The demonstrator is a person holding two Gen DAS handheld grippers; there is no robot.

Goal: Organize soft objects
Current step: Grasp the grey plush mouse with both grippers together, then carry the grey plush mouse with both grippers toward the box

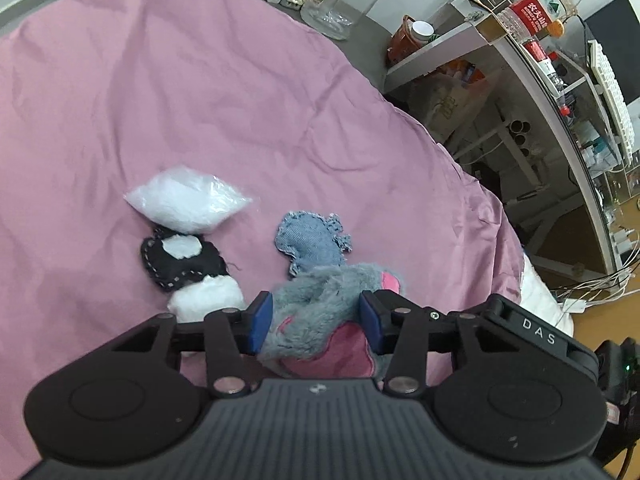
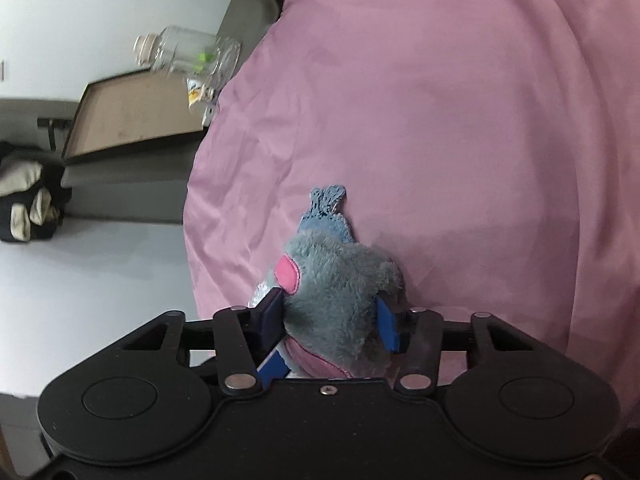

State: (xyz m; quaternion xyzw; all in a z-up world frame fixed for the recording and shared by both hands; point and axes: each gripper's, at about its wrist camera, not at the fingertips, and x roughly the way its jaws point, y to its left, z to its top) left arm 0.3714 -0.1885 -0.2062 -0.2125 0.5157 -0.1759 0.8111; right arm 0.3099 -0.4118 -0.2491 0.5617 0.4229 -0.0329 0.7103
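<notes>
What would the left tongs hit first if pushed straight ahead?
The grey plush toy already between the left tongs; just past it, probably the denim patch, though depth is unclear.

Bed cover (image 1: 200,92): pink cloth, smooth with a faint sheen, lightly creased. Plush toy (image 1: 320,300): shaggy grey fur with flat pink cloth patches. Denim piece (image 1: 310,240): blue woven cloth, frayed edges. Black patch (image 1: 182,264): matt felt-like cloth, white stitching. Bag (image 1: 188,200): glossy clear plastic over white fluffy filling. Left hand-held gripper (image 1: 316,322): matt black plastic, ribbed body, metal pins, blue pads.
</notes>
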